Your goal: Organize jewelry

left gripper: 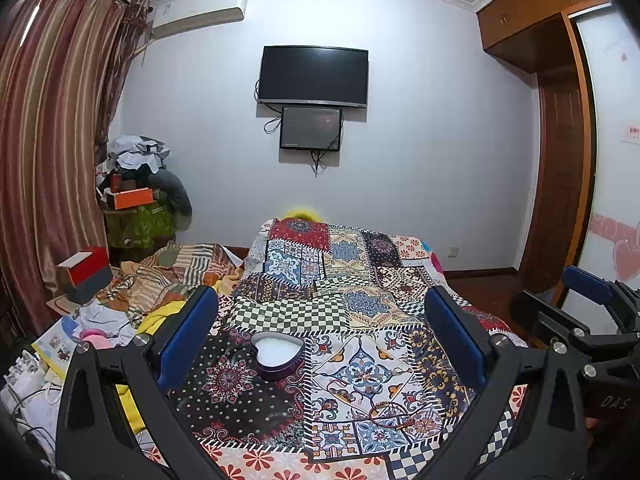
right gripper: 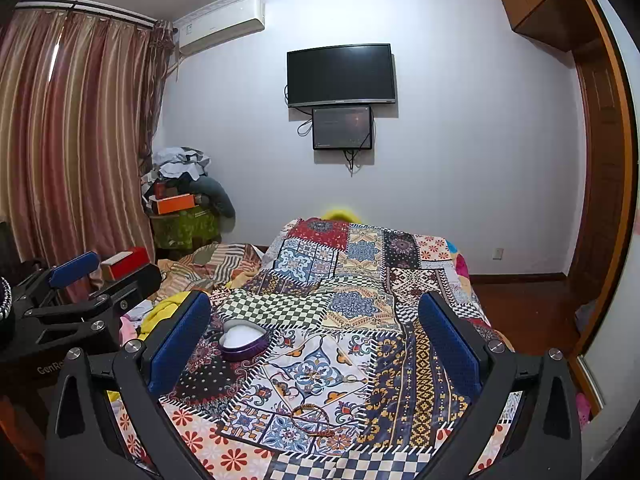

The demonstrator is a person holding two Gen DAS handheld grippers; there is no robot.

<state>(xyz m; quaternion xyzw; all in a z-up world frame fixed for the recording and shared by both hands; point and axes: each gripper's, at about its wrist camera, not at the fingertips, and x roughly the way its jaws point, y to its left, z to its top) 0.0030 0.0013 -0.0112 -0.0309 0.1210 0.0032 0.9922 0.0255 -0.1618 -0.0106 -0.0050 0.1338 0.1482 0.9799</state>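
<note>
Both grippers hover with jaws spread wide and empty: the left gripper (left gripper: 320, 340) and the right gripper (right gripper: 316, 340). A heart-shaped tin (left gripper: 277, 354), lid off, sits centre frame on the patchwork bedspread (left gripper: 360, 292). A beaded bracelet (left gripper: 394, 414) lies lower right of it, well apart, with bare fabric around both.
</note>
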